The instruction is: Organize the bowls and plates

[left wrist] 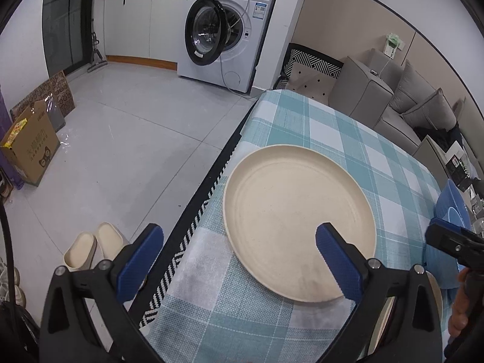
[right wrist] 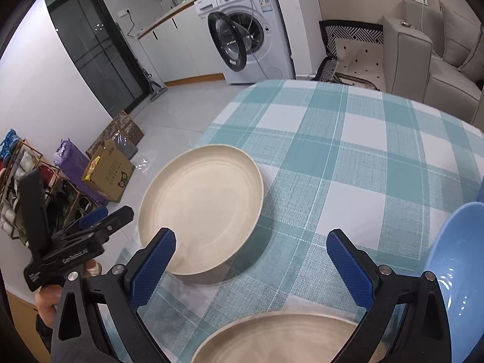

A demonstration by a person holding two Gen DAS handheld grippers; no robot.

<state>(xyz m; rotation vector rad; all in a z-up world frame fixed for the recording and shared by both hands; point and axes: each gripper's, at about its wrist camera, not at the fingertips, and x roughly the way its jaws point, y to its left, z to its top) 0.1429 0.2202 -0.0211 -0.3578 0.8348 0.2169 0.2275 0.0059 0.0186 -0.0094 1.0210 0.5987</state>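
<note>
Checked tabletop [right wrist: 348,139] carries a cream plate [right wrist: 201,208] near its left edge, and both the left gripper [left wrist: 239,260] and right gripper [right wrist: 251,264] hover spread wide, grasping nothing, seemingly lining up a rim grab beside the blue bowl [right wrist: 456,260].

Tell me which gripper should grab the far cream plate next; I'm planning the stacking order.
Left, probably. The left gripper is open, one finger already over the cream plate. The right gripper hangs over a second plate.
</note>
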